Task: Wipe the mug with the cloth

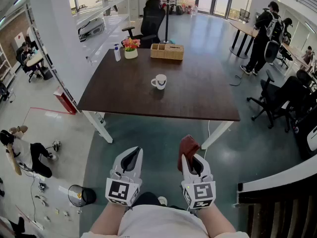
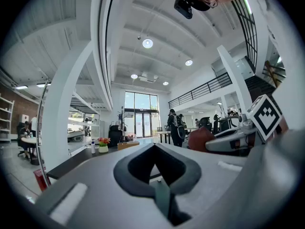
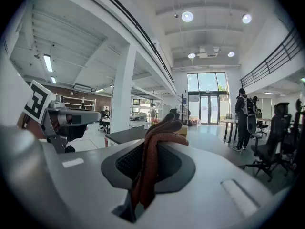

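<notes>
The left gripper (image 1: 132, 155) hangs low over the floor, short of the surface (image 1: 198, 98). Its fingers (image 2: 102, 175) are pressed together with nothing between them. Ahead and a little to its right, the white mug (image 1: 159, 82) stands upright near the middle of the dark surface, handle to the left. It is well apart from both grippers and touched by neither. Behind it, along the far edge, stand a spray bottle (image 1: 117, 52), a pot of flowers (image 1: 131, 47) and a basket (image 1: 167, 51). The right gripper (image 1: 192, 161) is level with the left one, just beside it. Its fingers (image 3: 214, 175) are clamped on a reddish-brown cloth (image 1: 188, 147). The cloth bunches up above the fingertips and trails down the seam between them.
</notes>
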Motion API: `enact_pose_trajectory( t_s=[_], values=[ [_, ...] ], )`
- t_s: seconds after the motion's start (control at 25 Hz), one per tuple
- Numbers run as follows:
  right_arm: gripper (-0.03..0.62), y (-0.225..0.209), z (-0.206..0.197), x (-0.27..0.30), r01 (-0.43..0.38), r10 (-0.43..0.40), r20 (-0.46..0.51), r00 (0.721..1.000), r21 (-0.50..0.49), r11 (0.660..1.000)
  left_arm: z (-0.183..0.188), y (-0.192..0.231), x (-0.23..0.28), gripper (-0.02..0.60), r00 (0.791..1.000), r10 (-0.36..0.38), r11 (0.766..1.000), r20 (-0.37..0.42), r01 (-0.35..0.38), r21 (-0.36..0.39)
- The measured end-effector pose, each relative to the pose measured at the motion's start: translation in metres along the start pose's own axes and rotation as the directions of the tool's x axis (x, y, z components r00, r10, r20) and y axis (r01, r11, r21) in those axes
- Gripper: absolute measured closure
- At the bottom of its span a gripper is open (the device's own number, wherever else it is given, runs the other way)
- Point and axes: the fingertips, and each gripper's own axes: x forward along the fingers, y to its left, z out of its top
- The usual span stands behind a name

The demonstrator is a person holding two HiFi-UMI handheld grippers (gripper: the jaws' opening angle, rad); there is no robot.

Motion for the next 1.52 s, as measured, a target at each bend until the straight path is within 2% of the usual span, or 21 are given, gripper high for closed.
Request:
enact_pose_trajectory(
  t_s=[0.12,0.28,0.68,0.76,0.88,1.04,1.16,1.32,1.52],
  values=[
    [0.517,0.001,0.000,-0.004,-0.004,0.004,-0.003,1.000,-0.002,1.000,0.006,-0.005,-0.002,0.581,1.000,-0.006,1.000,-0.003,0.006,-0.022],
    [0.517,0.002,-0.001,-0.006,-0.009,0.009,-0.002,1.000,-0.005,1.000,0.004,-0.009,-0.004,0.581,1.000,-0.013,1.000,0.003,0.013,0.009],
    [0.516,-0.010,-0.010,0.011,-0.013,0.014,-0.024,1.000,0.030,0.999,0.002,-0.004,0.012,0.581,1.000,-0.007,1.000,0.000,0.007,-0.017],
    [0.516,-0.012,-0.012,0.020,-0.017,0.018,-0.034,0.999,0.034,0.999,-0.002,0.005,0.019,0.581,1.000,0.013,0.999,0.001,-0.013,-0.034],
    [0.516,-0.015,-0.017,0.039,-0.029,0.031,-0.049,0.998,0.034,0.999,-0.011,0.016,0.032,0.581,1.000,0.007,0.998,-0.011,-0.008,-0.070],
    [0.516,-0.029,-0.022,0.076,-0.025,0.029,-0.066,0.997,0.053,0.998,-0.032,0.039,0.062,0.581,0.998,0.025,0.998,-0.062,-0.029,-0.058],
    [0.516,-0.039,-0.026,0.109,-0.011,0.017,-0.092,0.996,0.063,0.998,-0.051,0.058,0.091,0.581,0.994,-0.011,0.997,-0.108,0.003,-0.071],
    [0.516,-0.057,-0.025,0.166,0.002,0.002,-0.128,0.992,0.033,0.999,-0.059,0.090,0.146,0.581,0.993,-0.043,0.997,-0.114,0.035,-0.074],
    [0.516,-0.089,-0.015,0.254,0.027,-0.020,-0.173,0.985,0.036,0.999,-0.080,0.149,0.226,0.581,0.985,-0.084,0.992,-0.152,0.068,-0.111]
  ],
)
